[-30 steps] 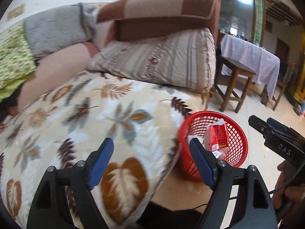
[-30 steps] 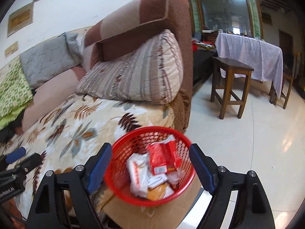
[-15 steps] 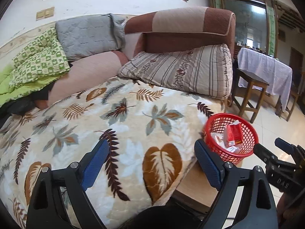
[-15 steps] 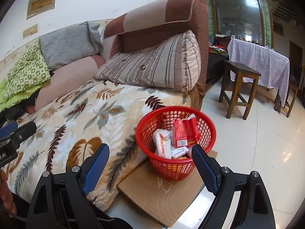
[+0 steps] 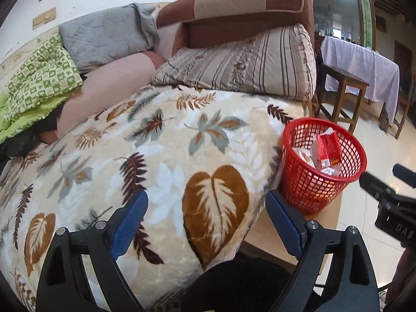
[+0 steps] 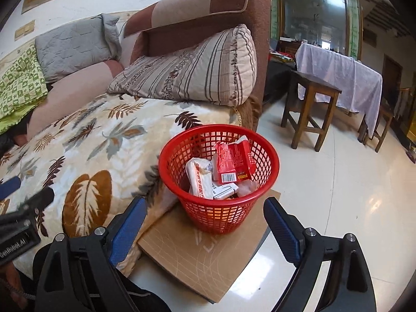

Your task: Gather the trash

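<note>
- The trash is already in the red basket (image 6: 219,182), which stands on a brown cardboard sheet (image 6: 208,254) on the floor, touching the edge of the leaf-print blanket (image 6: 85,156). From my right gripper (image 6: 202,227) the basket sits at twelve o'clock, just ahead of the fingers; from my left gripper (image 5: 206,223) it lies at about two o'clock.
- Inside I see a red wrapper (image 6: 232,162) standing on edge at the top, a white wrapper with red print (image 6: 199,178) leaning at its nine o'clock, and a small white carton (image 6: 225,190) lower down. More scraps lie beneath; I cannot tell what they are.
- I judge these wrappers light, thin and crinkly, likely slick: they would fold under a pinch rather than resist. A loose upper edge or crimped end looks like the best place to take hold.
- The basket itself seems light, open-mesh plastic, easy to tip; the rim is where I would grip it.
- Both pairs of my fingers stand wide apart and hold nothing.
- I see no loose trash on the blanket, whose plush folds could hide small pieces. By my reading the collecting is near done.
- Beyond it lies a striped cushion (image 6: 192,75) at eleven o'clock, and a wooden stool (image 6: 309,109) at one o'clock.
</note>
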`<state>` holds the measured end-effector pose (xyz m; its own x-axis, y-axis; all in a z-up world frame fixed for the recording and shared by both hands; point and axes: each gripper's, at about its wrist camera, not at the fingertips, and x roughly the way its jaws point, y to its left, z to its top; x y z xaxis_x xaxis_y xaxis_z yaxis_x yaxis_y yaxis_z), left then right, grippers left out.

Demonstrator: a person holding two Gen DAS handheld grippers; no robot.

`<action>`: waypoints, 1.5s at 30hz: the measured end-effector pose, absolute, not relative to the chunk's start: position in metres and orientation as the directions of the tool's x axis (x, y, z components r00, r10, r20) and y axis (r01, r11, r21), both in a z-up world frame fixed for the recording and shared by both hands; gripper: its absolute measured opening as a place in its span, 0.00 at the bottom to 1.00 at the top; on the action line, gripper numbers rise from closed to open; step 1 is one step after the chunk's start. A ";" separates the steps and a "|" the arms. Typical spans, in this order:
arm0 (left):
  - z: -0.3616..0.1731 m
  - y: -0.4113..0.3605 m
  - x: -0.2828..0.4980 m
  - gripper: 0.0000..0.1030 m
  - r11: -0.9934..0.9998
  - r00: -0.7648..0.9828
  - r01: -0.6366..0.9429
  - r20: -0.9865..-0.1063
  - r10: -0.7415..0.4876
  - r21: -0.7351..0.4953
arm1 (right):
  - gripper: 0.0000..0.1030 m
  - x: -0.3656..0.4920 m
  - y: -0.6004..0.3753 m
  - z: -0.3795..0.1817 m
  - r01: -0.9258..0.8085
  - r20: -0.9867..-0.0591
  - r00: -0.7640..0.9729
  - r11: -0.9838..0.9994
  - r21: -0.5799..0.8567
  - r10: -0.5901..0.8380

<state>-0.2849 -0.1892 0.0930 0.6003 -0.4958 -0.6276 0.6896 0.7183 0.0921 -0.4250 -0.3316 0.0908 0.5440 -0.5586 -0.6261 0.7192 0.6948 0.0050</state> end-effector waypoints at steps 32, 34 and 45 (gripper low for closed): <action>0.095 -0.179 -0.281 0.89 0.727 0.576 0.685 -0.636 -0.514 0.032 | 0.91 -0.420 -0.313 0.102 0.706 -0.604 0.546 0.707 -0.042 -0.581; 0.096 -0.179 -0.281 0.89 0.728 0.579 0.685 -0.636 -0.510 0.039 | 0.91 -0.420 -0.312 0.102 0.708 -0.603 0.545 0.705 -0.042 -0.583; 0.095 -0.180 -0.281 0.90 0.732 0.574 0.681 -0.640 -0.511 0.025 | 0.91 -0.419 -0.313 0.103 0.707 -0.608 0.544 0.706 -0.040 -0.579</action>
<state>-0.2812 -0.1797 0.0953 0.5736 -0.5111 -0.6401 0.6806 0.7323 0.0251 -0.4193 -0.3127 0.1027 0.5435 -0.5787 -0.6080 0.7072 0.7059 -0.0397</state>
